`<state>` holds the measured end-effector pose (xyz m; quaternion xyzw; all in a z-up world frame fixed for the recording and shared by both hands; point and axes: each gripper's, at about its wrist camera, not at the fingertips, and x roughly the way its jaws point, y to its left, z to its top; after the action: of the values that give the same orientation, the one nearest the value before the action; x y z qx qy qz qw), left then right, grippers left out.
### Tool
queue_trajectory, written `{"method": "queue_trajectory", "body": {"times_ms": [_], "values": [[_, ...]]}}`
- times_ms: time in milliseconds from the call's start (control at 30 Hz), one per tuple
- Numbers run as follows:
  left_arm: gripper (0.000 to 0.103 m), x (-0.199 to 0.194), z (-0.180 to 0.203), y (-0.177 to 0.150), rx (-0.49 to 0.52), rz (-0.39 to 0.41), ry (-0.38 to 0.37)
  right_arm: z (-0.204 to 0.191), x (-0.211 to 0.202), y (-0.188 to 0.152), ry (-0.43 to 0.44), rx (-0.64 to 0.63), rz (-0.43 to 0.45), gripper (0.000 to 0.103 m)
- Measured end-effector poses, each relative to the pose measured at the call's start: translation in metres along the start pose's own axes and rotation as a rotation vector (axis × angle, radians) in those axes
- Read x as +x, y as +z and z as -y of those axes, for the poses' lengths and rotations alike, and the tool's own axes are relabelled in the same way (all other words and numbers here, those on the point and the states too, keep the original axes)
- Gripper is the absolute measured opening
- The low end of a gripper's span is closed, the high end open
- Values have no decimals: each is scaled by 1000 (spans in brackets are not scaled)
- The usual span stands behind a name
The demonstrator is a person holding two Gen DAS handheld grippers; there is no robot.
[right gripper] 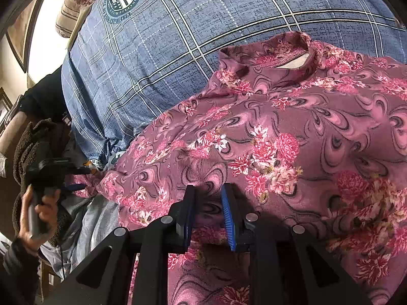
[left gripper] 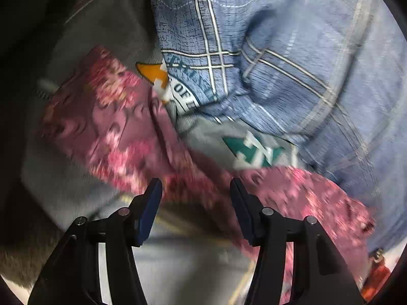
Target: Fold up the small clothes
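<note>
A pink floral garment (right gripper: 292, 137) lies spread on a blue plaid bedcover (right gripper: 178, 50), its neck opening at the far side. My right gripper (right gripper: 208, 195) hovers just over the garment's near part, jaws open a little with nothing between them. In the left wrist view, a blurred strip of the same garment (left gripper: 132, 132) runs across the frame. My left gripper (left gripper: 195, 188) is open just in front of that strip, its fingers apart. The left gripper also shows at the garment's left edge in the right wrist view (right gripper: 76, 178), held by a hand.
The blue plaid bedcover (left gripper: 292, 63) is bunched and bears round teal emblems. A grey cloth (left gripper: 89, 38) lies left of it. A striped rolled pillow (right gripper: 76, 7) sits at the far left. A dark fleece sleeve (right gripper: 33, 147) covers the arm holding the left gripper.
</note>
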<state>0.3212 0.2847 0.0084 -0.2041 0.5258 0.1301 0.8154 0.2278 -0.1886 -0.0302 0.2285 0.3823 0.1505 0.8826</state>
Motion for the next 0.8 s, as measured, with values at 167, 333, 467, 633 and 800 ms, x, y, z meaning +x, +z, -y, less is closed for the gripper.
{"method": "queue_trajectory", "body": {"times_ms": [167,333,467,633,800], "values": [[3,22,-5,4,-38,-46,71,1,2,1,6,4,3,23],[3,-32,-29,-37,-16,47,48,2,4,0,13,11,5,23],[3,-49,-62,-91,-35,22,34,1,3,0,11,12,7,23],[4,-45,-99,-154,-92,-61,-53,1,3,-1,12,13,7,23],[28,-86,-122,-163,-230,49,-124,3,3,-1,21,20,9,23]]}}
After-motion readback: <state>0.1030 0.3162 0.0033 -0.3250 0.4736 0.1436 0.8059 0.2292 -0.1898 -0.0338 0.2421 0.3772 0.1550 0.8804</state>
